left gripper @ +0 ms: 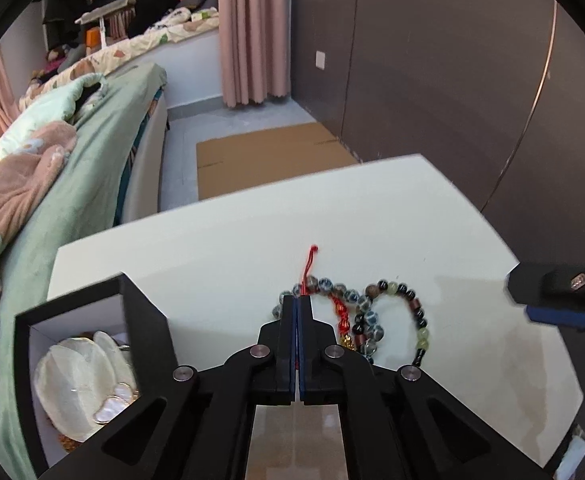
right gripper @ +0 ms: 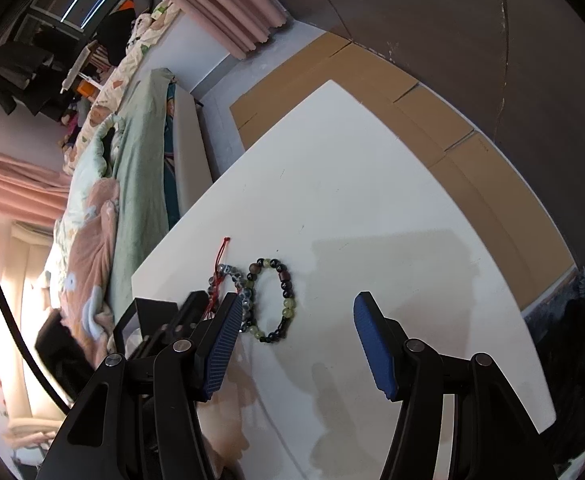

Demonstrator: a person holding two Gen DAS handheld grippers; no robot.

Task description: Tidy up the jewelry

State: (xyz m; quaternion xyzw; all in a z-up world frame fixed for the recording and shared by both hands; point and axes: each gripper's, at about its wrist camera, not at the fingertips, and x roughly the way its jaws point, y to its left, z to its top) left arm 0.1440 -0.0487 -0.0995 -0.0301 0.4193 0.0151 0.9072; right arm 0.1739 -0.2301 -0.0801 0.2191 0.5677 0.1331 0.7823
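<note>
While the left gripper (left gripper: 297,300) had its fingers pressed together over the grey bead bracelet (left gripper: 328,286) near the table's (left gripper: 232,240) left edge, the right gripper (right gripper: 296,320) stood spread; the loose, limp beads probably needed pinching across one strand.

My left tongs (left gripper: 297,304) are matte black plastic, built from angular linkage arms with elongated cut-out slots and joined by round silver pivot screws. Each finger carries a thin blue pad on its inner face. My right tongs (right gripper: 298,312) share the same black frame and silver screws, and their pads (right gripper: 374,350) are broad, bright blue and finely cross-hatched. In the left wrist view, the right tongs show as a black block with a silver screw and a blue edge.
</note>
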